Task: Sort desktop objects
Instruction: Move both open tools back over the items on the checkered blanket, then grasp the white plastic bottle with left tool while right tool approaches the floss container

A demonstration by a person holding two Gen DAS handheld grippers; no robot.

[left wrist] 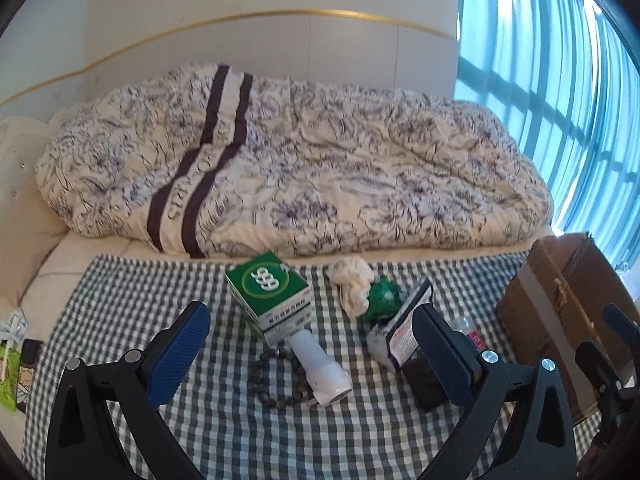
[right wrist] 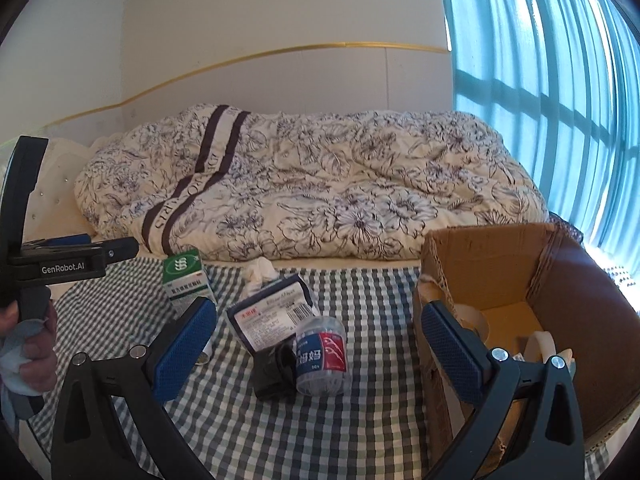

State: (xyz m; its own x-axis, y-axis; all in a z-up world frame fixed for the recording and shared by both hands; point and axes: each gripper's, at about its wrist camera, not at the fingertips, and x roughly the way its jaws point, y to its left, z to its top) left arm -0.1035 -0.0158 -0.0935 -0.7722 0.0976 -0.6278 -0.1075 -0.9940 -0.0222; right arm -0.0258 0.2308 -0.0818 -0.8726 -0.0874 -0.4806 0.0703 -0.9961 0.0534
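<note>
While both grippers' fingers (left wrist: 180, 354) spread empty, the white flashlight (left wrist: 320, 368) lies between the left pair.

A bed (left wrist: 72, 256) fills the room's middle, a floral duvet (left wrist: 304, 168) heaped across it from 9 to 3 o'clock. Behind, a cream headboard panel (left wrist: 352, 48) with a gold trim (left wrist: 320, 12) meets a plain wall (right wrist: 280, 0). At 2 o'clock, daylight glows through teal curtains (left wrist: 560, 80).

Torch (left wrist: 320, 372) front end is tucked under the green box (left wrist: 269, 292). Right finger (left wrist: 444, 356) covers half the pouch (left wrist: 404, 336). Cardboard box (right wrist: 520, 280) contents mostly hidden, can't tell what's inside.
</note>
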